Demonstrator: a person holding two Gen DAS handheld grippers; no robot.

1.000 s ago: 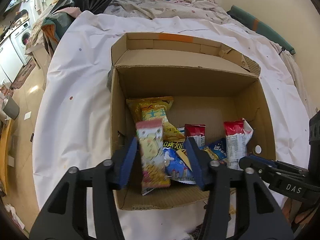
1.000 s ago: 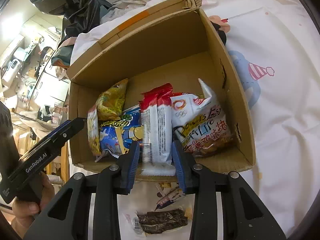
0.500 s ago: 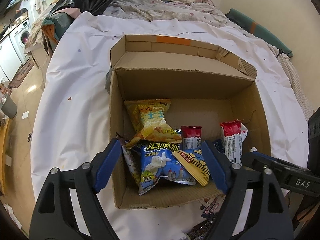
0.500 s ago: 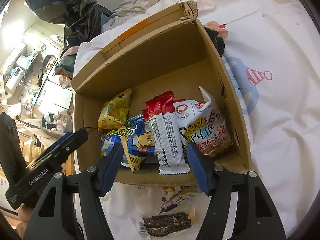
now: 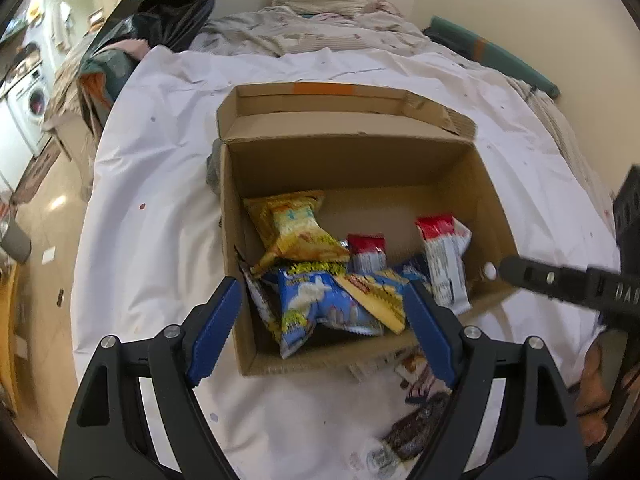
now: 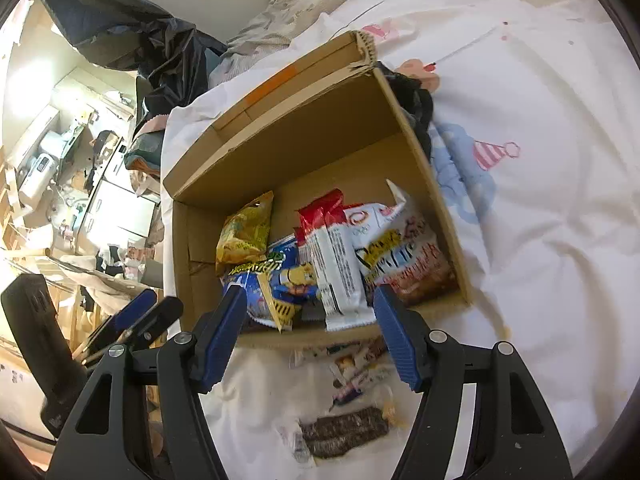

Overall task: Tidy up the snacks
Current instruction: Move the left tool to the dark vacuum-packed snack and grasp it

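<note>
Left hand-held gripper (image 5: 322,314): I see it wide, empty
Right hand-held gripper (image 6: 308,318): wide, empty, "DAS" legible on its side
Snacks (image 5: 320,304): inside cardboard box (image 5: 486,184) on bed; print too blurred for me to read

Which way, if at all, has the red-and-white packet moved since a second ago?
Yes: the red-and-white packet left the right gripper and dropped into the box.
</note>
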